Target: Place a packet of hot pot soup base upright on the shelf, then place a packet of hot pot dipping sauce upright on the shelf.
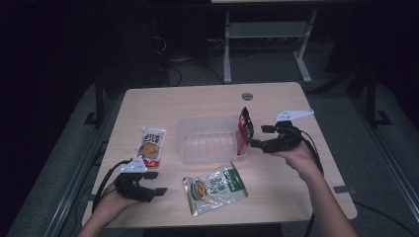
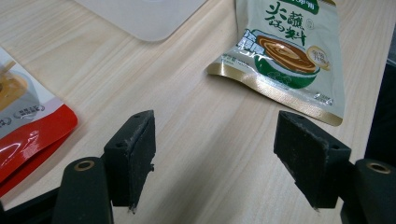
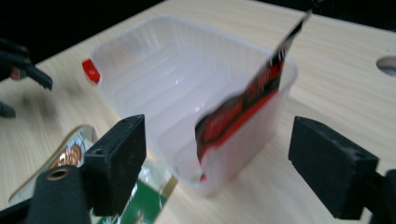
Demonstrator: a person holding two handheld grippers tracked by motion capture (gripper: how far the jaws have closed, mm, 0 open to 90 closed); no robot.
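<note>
Right claw (image 1: 254, 143) sits at the right end of the tub (image 1: 184, 140), pointing left toward it. In the right gripper view its jaws stand wide apart with nothing pressed between them. The red packet (image 1: 244, 126) stands on edge against the tub's right wall, its lower part inside and its top corner sticking up above the rim. In the right gripper view the red packet (image 3: 243, 105) is blurred and hangs just ahead of the open jaws, touching neither pad. I cannot tell whether it has settled on the tub floor.

Left claw (image 1: 154, 183) rests low over the near-left part of the desk (image 1: 276, 195), pointing right. In the left gripper view the jaws are apart, with bare wood between them and nothing held.

Green packet (image 1: 215, 187) lies flat on the desk just in front of the tub, between the two hands. In the left gripper view it lies ahead of the right-hand jaw (image 2: 285, 51), clear of it.

White packet (image 1: 151, 145) with a red bottom edge lies flat to the left of the tub, near it but apart. The left gripper view catches its red end (image 2: 28, 135) beside the left-hand jaw.

Tub is clear plastic, roughly mid-desk, long side across.
</note>
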